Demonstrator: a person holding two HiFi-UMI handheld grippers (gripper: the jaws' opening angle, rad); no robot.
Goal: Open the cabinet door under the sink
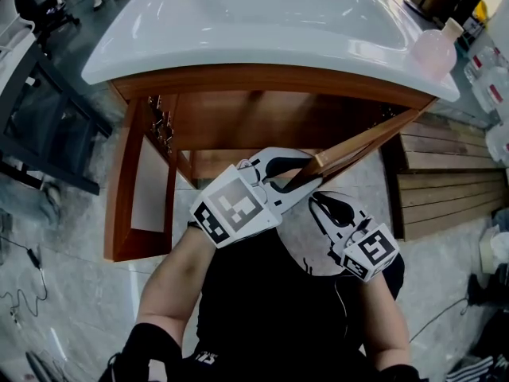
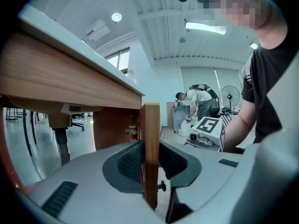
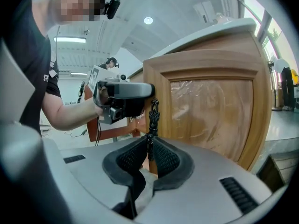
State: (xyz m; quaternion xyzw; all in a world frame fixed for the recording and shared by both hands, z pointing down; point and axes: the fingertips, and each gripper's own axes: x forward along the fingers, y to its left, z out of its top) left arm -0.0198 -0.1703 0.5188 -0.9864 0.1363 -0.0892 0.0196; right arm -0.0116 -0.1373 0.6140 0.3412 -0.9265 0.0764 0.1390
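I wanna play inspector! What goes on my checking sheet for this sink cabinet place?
Surface: white sink top over a wooden cabinet.
Job's things: right cabinet door swung partly open, with a black handle; left door open too.
Clutter: pink bottle on the sink's right corner.
Grippers: left hand-held gripper clamps the right door's edge; right hand-held gripper clamps the handle.
Cables: black cable on the floor, left.
Surroundings: grey floor, wooden pallet, a person bent over behind.
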